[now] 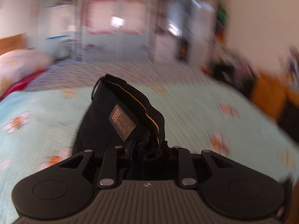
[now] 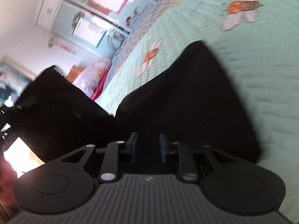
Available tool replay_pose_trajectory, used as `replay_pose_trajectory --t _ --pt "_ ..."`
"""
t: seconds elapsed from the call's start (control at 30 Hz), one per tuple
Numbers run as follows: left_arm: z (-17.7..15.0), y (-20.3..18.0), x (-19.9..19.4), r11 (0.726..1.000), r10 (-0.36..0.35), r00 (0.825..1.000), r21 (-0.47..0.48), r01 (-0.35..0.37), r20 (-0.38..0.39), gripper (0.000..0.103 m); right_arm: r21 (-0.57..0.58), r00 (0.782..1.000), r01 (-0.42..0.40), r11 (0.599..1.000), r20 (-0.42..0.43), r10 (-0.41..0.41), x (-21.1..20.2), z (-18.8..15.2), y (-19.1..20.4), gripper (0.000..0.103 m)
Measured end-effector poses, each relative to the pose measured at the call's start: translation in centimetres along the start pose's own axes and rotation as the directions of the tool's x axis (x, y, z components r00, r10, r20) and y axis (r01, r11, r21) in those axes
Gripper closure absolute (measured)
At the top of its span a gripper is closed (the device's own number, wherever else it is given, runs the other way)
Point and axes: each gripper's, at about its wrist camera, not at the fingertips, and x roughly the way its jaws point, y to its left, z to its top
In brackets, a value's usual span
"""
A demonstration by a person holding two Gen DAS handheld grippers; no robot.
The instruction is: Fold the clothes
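Note:
Black trousers (image 1: 104, 123) with a yellow-stitched waistband and a brown leather label (image 1: 122, 124) hang above the mint bedspread (image 1: 196, 112). My left gripper (image 1: 147, 149) is shut on a bunched fold of the waistband, which hides the fingertips. In the right wrist view the same black trousers (image 2: 186, 102) spread out from my right gripper (image 2: 149, 143) to the left and up to the right over the bedspread (image 2: 261, 65). Its blue pads (image 2: 135, 145) stand a little apart with dark cloth filling the gap between them. Both views are blurred by motion.
A pink floral pillow (image 1: 20, 63) lies at the bed's far left, also seen as the pillow (image 2: 93, 74). A pale wardrobe (image 1: 112, 28) stands beyond the bed. Wooden furniture (image 1: 269, 93) with dark clutter is at the right. A hand (image 2: 5, 177) shows at the lower left edge.

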Motion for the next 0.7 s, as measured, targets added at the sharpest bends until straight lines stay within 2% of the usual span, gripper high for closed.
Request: replay_pose_trajectory --t 0.07,0.17,0.23,0.33,0.4,0.43,0.53,0.63,0.7 --pt "-2.9 -3.8 3.7 0.995 -0.033 0.996 0.094 0.041 -0.089 0.076 0.047 1.0 -0.002 0.999 0.022 0.001 -0.7 0.5 -1.6 0.077" --pt "-7.7 -7.1 9.3 0.982 -0.043 0.972 0.17 0.084 -0.23 0.076 0.112 0.999 -0.035 0.993 0.015 0.034 -0.5 1.0 -3.7 0.078" --pt "-9.5 -7.2 10.7 0.978 -0.02 0.971 0.197 0.068 -0.237 0.076 0.135 0.998 -0.062 0.989 0.007 0.062 -0.3 1.2 -4.4 0.078" --pt "-8.9 -7.0 10.2 0.98 -0.02 0.979 0.19 0.059 -0.204 0.076 0.172 0.995 -0.104 0.98 0.01 0.104 -0.6 1.4 -4.8 0.075" --pt "-8.7 -6.8 9.9 0.983 -0.029 0.982 0.174 0.062 -0.187 0.076 0.226 0.99 -0.139 0.964 0.018 0.138 -0.8 1.8 -4.8 0.062" --pt "-8.7 -6.8 9.6 0.984 -0.029 0.984 0.167 0.059 -0.178 0.076 0.253 0.988 -0.156 0.955 0.023 0.155 -0.9 1.9 -4.8 0.052" --pt "-9.0 -7.5 8.7 0.985 -0.022 0.987 0.166 0.048 -0.156 0.076 0.19 0.99 -0.136 0.972 -0.007 0.14 -0.6 4.1 -2.8 0.03" --pt "-9.2 -8.7 7.9 0.975 0.001 0.991 0.219 0.028 -0.132 0.076 0.147 0.992 -0.111 0.983 -0.035 0.117 0.3 6.5 -1.6 0.026" --pt "-9.3 -8.9 7.6 0.972 0.006 0.993 0.234 0.023 -0.122 0.076 0.141 0.989 -0.094 0.986 -0.104 0.109 1.9 7.9 -1.4 0.025"
